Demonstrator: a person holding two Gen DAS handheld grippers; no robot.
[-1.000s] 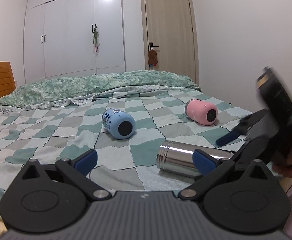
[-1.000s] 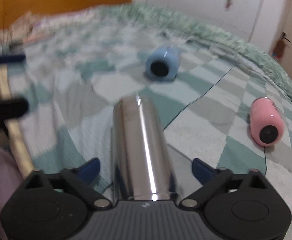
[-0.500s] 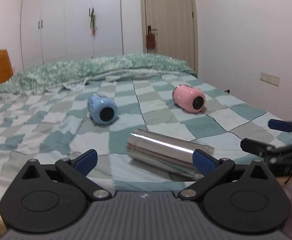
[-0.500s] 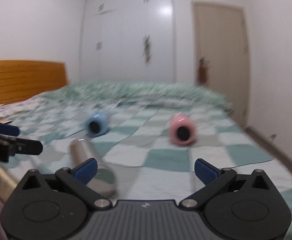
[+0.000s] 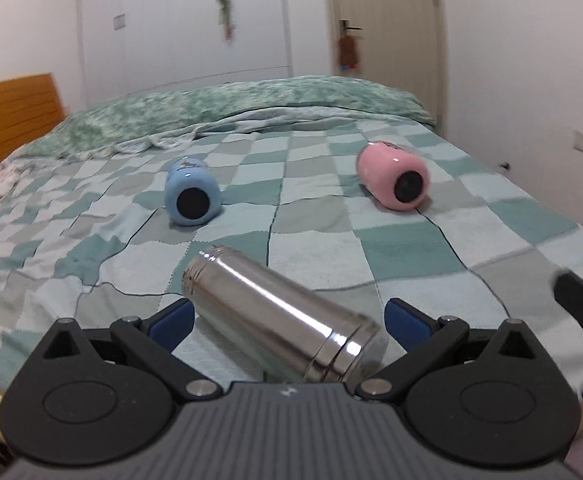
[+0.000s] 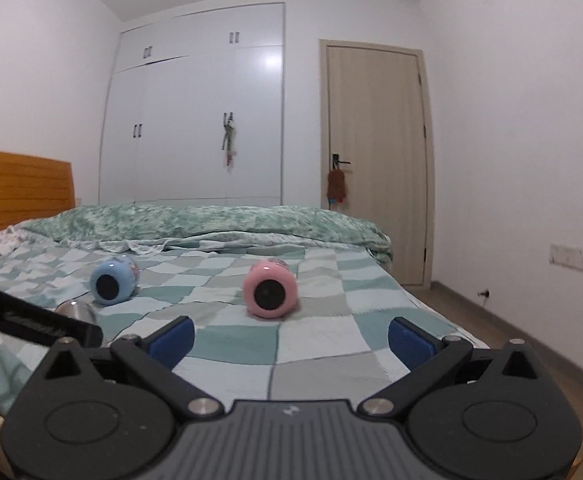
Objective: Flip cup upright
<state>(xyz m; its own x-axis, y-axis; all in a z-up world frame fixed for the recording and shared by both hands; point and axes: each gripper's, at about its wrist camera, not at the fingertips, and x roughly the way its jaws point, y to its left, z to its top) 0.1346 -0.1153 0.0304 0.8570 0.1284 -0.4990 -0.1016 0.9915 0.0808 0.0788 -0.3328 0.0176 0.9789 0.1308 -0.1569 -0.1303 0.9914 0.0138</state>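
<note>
Steel cup (image 5: 279,318) lies on its side on the checkered blanket (image 5: 403,240) in the left wrist view, between the wide-open left gripper (image 5: 287,320) fingers, untouched; right wrist view shows the right gripper (image 6: 291,338) open, empty, facing the pink cup (image 6: 269,289) and blue cup (image 6: 113,280)

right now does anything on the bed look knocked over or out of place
Yes: all three cups lie on their sides on the checkered blanket. The steel cup lies diagonally between the open left gripper fingers; the blue cup and pink cup lie farther back. Nothing looks spilled.
</note>
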